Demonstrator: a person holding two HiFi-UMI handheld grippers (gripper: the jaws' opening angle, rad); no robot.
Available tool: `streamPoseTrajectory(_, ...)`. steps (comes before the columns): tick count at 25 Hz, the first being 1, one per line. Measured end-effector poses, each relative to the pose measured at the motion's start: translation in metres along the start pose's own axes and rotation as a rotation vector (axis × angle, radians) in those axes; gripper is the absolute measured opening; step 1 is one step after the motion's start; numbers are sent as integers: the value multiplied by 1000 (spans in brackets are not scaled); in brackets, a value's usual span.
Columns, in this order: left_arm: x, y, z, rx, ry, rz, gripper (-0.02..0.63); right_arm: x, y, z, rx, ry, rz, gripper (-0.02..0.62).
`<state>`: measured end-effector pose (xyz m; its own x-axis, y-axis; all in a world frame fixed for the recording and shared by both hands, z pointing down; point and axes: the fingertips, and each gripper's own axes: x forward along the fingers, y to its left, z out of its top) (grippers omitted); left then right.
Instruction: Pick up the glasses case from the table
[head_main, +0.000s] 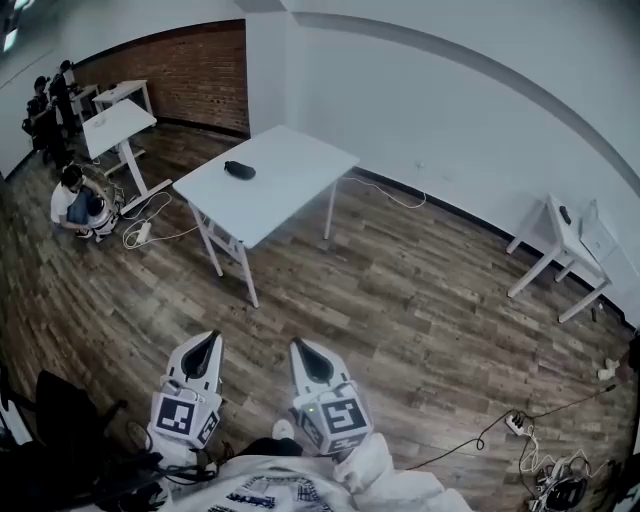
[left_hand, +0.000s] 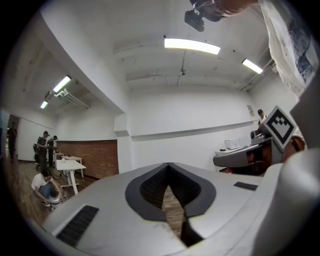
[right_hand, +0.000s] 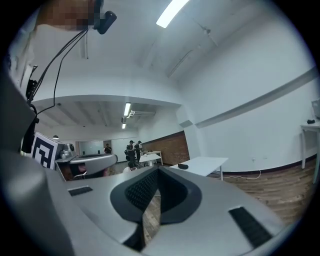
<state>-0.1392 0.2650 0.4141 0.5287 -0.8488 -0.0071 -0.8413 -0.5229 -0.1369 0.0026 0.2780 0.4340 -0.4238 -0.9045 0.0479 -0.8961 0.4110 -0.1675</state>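
The glasses case is a small dark oval lying on the far left part of a white table across the wooden floor. In the right gripper view the glasses case shows as a tiny dark spot on that table, far ahead. Both grippers are held low and close to the person's body, well short of the table. My left gripper is shut and holds nothing. My right gripper also has its tips together, with nothing between them.
A second white desk stands at the far left, with people crouching and standing near it. A small white table is against the right wall. Cables and a power strip lie on the floor at lower right. A black chair sits at lower left.
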Motion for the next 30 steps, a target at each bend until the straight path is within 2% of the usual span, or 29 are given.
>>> streamPoseTrajectory(8,56,75,-16,-22,16,47,20,91,-26,-1,14,24,-4,-3)
streamPoseTrajectory(13,82,114,-29,-30,29,98,20,141,-41,-5,31,36,25,-3)
streamPoseTrajectory(18,133,148,-51,-35,49,143,20,204,-75,-17,39,60,53,-3)
streamPoseTrajectory(24,238,196,-73,-28,94,178,20,311,-141,-16,58,84,85,-3)
streamPoseTrajectory(30,394,262,-85,-64,112,234,20,450,-231,-1,68,125,145,-3)
